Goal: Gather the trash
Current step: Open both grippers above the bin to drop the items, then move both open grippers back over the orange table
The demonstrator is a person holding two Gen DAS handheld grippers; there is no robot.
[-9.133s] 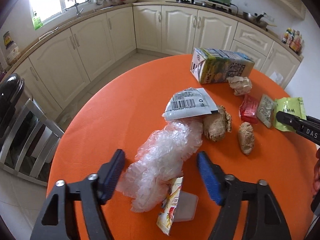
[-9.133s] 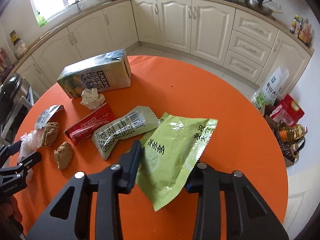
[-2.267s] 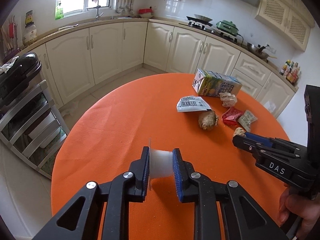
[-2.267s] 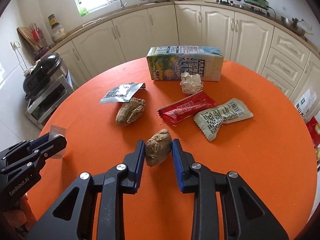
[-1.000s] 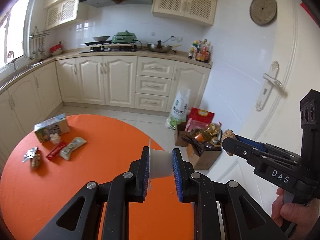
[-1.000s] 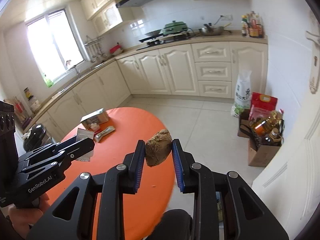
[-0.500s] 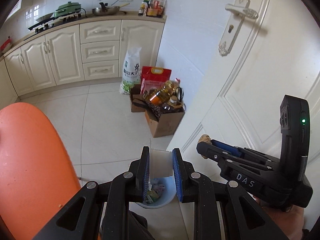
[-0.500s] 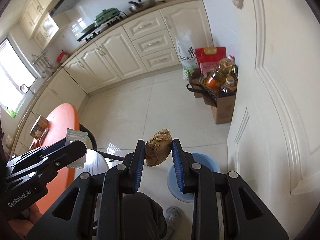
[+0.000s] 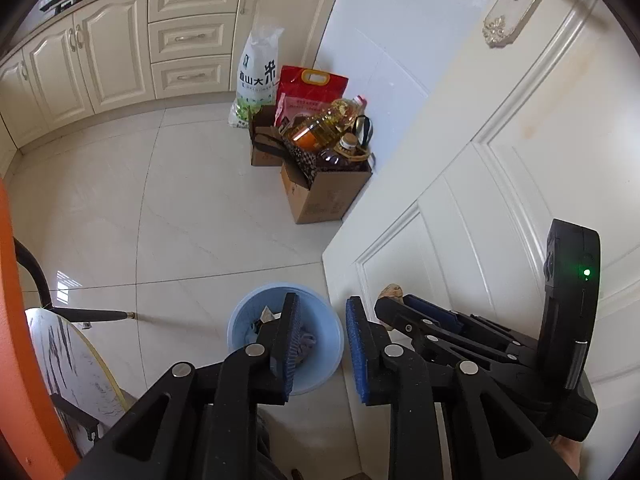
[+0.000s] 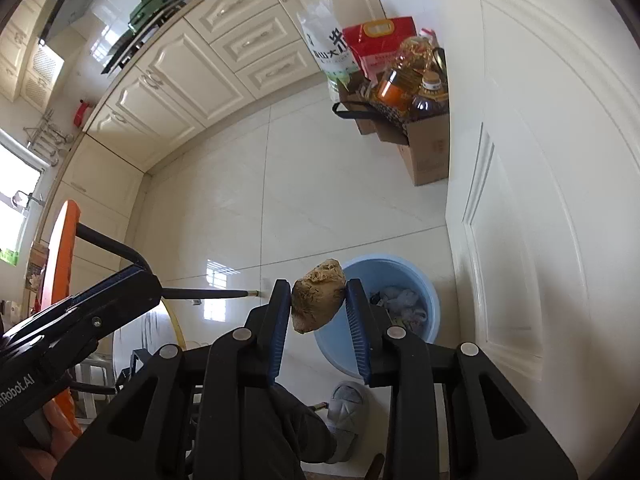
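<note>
Brown lump (image 10: 318, 295) hangs pinched in our right gripper (image 10: 316, 304), just short of blue bin (image 10: 420, 280). Jaws just easing apart. We nudge over bin mouth before releasing. Left gripper (image 9: 322, 338) spread, empty, above bin.

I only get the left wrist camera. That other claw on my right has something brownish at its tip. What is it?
Observer: The right wrist view shows it whole: the right gripper has a rough brown lump between its pads, touching both. Its jaws have just been opening slightly.
Operator: Is that lump lined up with the bucket?
Observer: In that view the blue bin shows just behind the lump and to its right, with crumpled plastic inside.
Operator: Anything else down there?
Observer: A grey slipper lies on the floor next to the bin.
</note>
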